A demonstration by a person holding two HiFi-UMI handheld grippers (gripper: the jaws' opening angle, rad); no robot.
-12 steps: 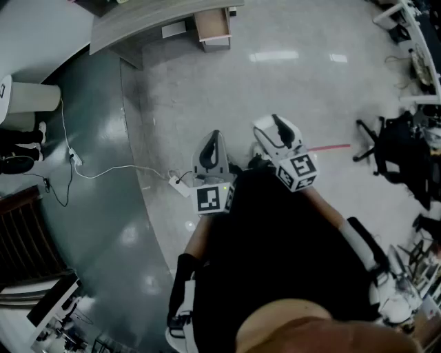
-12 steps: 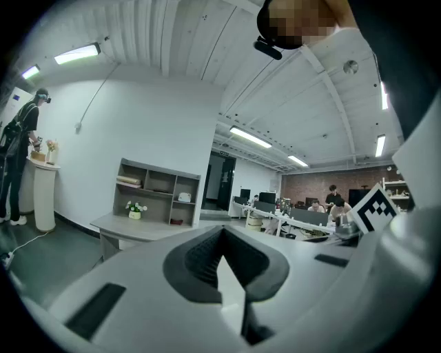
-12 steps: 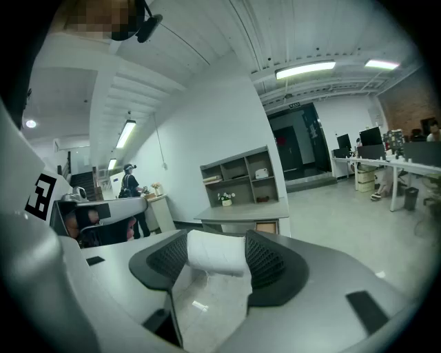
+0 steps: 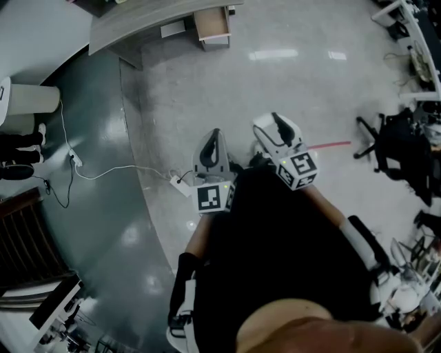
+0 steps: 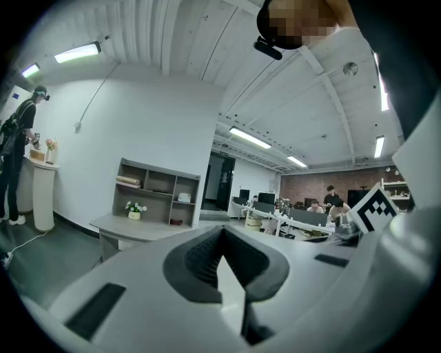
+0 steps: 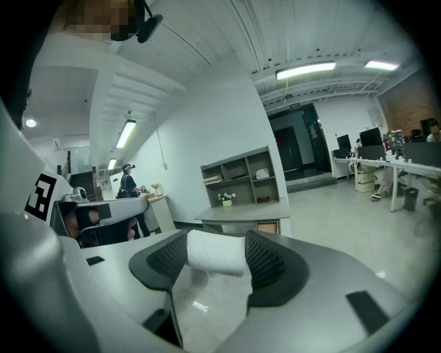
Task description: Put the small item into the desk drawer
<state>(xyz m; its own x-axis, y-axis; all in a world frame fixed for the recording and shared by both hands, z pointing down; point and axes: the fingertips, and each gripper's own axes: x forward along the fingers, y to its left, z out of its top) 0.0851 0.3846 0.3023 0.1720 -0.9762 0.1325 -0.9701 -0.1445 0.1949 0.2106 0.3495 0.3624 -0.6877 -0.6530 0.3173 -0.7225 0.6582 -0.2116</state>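
Observation:
My right gripper [image 6: 215, 243] is shut on a small white roll-shaped item [image 6: 216, 255], which sits pressed between both dark pads. In the head view that gripper [image 4: 277, 131] is held out in front of the person's body, above the floor. Beside it on the left, my left gripper [image 4: 213, 146] has its jaws together at the tips, and the left gripper view [image 5: 222, 233] shows nothing between them. The grey desk [image 4: 148, 19] stands far ahead, and its wood-lined drawer [image 4: 212, 23] looks pulled out. The right gripper view shows the desk [image 6: 242, 213] with the drawer front [image 6: 267, 227] under its top.
A white cable and power strip [image 4: 178, 185] lie on the floor just ahead of the left gripper. A black office chair [image 4: 398, 153] stands at the right, a white pedestal [image 4: 31, 96] and a standing person [image 4: 17, 148] at the left. A shelf unit [image 5: 155, 200] stands behind the desk.

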